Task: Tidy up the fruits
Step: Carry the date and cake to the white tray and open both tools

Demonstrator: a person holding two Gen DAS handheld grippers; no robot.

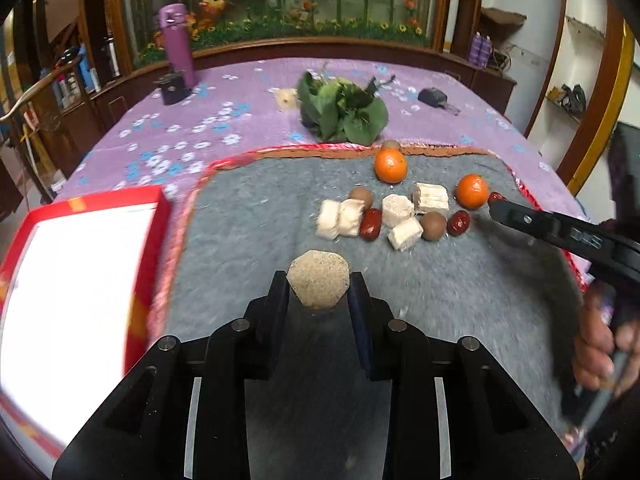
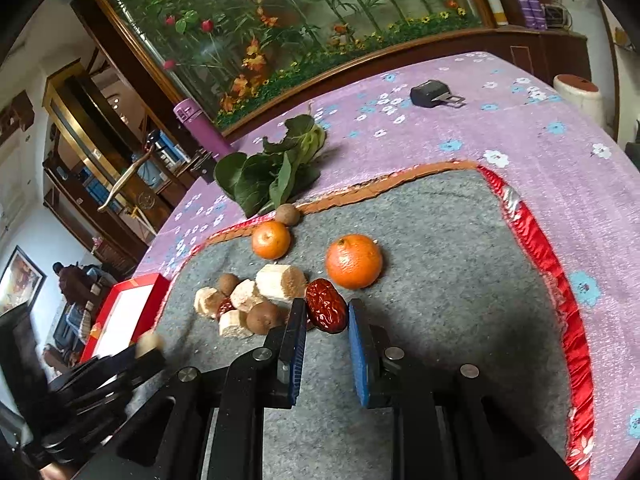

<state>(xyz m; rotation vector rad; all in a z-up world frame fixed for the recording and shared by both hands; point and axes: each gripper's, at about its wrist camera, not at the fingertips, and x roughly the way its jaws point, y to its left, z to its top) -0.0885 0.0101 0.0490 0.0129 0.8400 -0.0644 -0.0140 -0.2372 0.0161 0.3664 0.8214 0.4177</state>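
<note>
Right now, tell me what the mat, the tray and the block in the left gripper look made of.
Grey mat: fuzzy felt or fleece, matte, with stitched red edging. Red tray: probably glossy card or plastic, its inside glaring white. Beige block in the left gripper: grainy, fibrous cut face, possibly peeled sugarcane.

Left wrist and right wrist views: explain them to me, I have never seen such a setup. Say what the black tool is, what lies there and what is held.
There is no robot here. A person carries two black two-finger tools, each with a camera looking along its fingers. In the left wrist view, the left tool grips a pale chunk. In the right wrist view, the right tool is closed on a red date on the grey mat. Also there are an orange, a smaller orange, more chunks, brown round fruits, leafy greens and a red box.
</note>
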